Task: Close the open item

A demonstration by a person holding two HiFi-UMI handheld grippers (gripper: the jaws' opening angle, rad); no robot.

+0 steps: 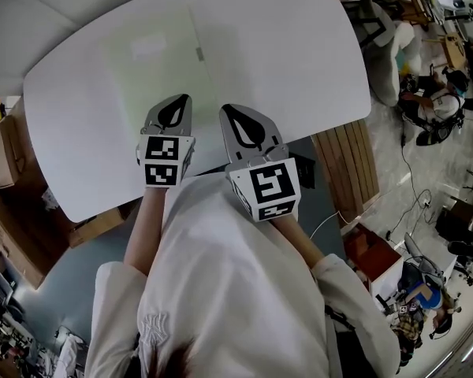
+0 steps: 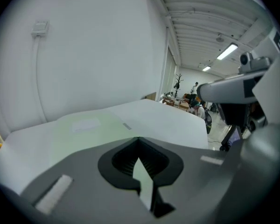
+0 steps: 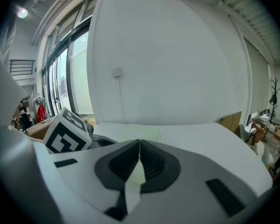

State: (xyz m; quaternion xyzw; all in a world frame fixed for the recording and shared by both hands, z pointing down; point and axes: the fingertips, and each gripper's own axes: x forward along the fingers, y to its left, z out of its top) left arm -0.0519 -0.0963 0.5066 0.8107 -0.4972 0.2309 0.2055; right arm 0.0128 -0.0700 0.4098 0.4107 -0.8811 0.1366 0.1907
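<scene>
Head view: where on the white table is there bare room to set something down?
Free: wide stretch of table right of the pale green folder; narrower strip left of it. Crowded: near edge, at the left claw and right claw.

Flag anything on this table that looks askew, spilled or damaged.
Nothing stands out. The pale green flat item lies flat on the white table and looks closed, with no spill or damage visible. The left gripper and right gripper are shut and empty, over the near edge.
</scene>
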